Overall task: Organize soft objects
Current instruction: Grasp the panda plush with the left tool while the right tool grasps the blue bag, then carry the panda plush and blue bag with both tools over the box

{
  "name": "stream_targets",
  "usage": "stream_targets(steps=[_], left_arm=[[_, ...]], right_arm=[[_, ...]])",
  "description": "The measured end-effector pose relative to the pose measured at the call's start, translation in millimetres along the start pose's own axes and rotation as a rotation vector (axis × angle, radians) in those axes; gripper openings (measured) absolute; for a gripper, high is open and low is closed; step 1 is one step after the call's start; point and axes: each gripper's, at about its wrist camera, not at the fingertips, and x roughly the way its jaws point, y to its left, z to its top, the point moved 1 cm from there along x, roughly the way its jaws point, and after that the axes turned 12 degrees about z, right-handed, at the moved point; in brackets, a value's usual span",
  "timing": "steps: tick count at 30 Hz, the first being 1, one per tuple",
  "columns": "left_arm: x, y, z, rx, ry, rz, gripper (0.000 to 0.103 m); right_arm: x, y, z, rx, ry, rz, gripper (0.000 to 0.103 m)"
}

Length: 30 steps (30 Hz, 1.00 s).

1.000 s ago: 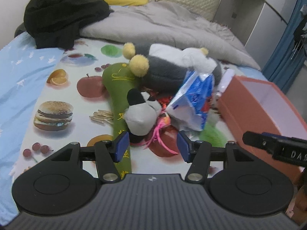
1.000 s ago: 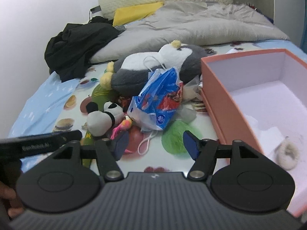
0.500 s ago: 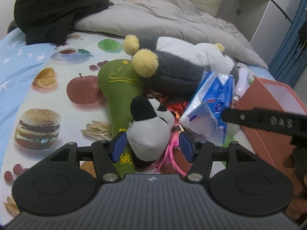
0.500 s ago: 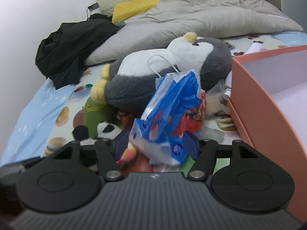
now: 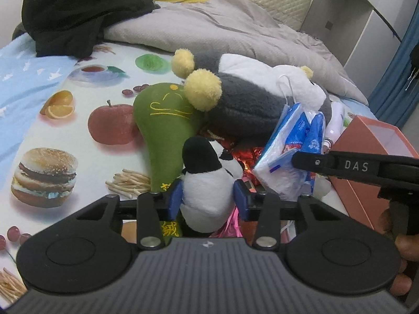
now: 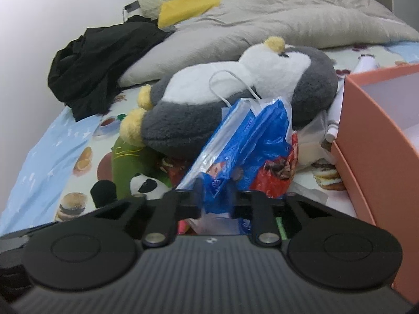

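A small panda plush [image 5: 209, 183] lies on the bed against a green plush [image 5: 165, 125]. My left gripper [image 5: 208, 200] has its jaws closing, with both blue pads pressed on the panda's white body. A blue and white plastic bag [image 6: 243, 151] leans on a big grey and white penguin plush [image 6: 235, 99]. The jaws of my right gripper [image 6: 213, 196] are closing and they pinch the bag's lower end. In the left wrist view the same bag [image 5: 296, 141] sits beside the right gripper's black arm [image 5: 353, 167]. The panda's face [image 6: 142, 183] peeks out in the right wrist view.
An open orange box [image 6: 379, 141] stands at the right, its side [image 5: 366, 172] close to the bag. Black clothing [image 5: 78, 7], a grey duvet [image 5: 222, 26] and a yellow pillow [image 6: 191, 5] lie further back. A person's fingers [image 5: 400, 246] hold the right gripper's handle.
Both grippers came forward and down to the pile. The left jaws narrowed onto the panda plush. The right jaws narrowed onto the blue plastic bag.
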Motion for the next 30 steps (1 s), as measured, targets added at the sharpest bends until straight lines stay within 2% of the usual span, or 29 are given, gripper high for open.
stream_targets(steps=[7, 14, 21, 30], left_arm=[[-27.6, 0.2, -5.0, -0.021, -0.036, -0.005, 0.044], [-62.3, 0.6, -20.2, -0.051, -0.060, -0.014, 0.044], [-91.6, -5.3, -46.1, -0.051, -0.039, -0.046, 0.044], [-108.8, -15.9, -80.7, -0.038, 0.010, -0.032, 0.044]], right_arm=[[-32.9, 11.2, 0.8, -0.061, -0.046, -0.004, 0.015], [-72.6, 21.5, -17.2, -0.105, -0.041, -0.020, 0.014], [-109.6, 20.6, -50.9, -0.097, 0.025, -0.030, 0.014], [-135.6, 16.1, -94.7, -0.081, 0.150, -0.049, 0.016]])
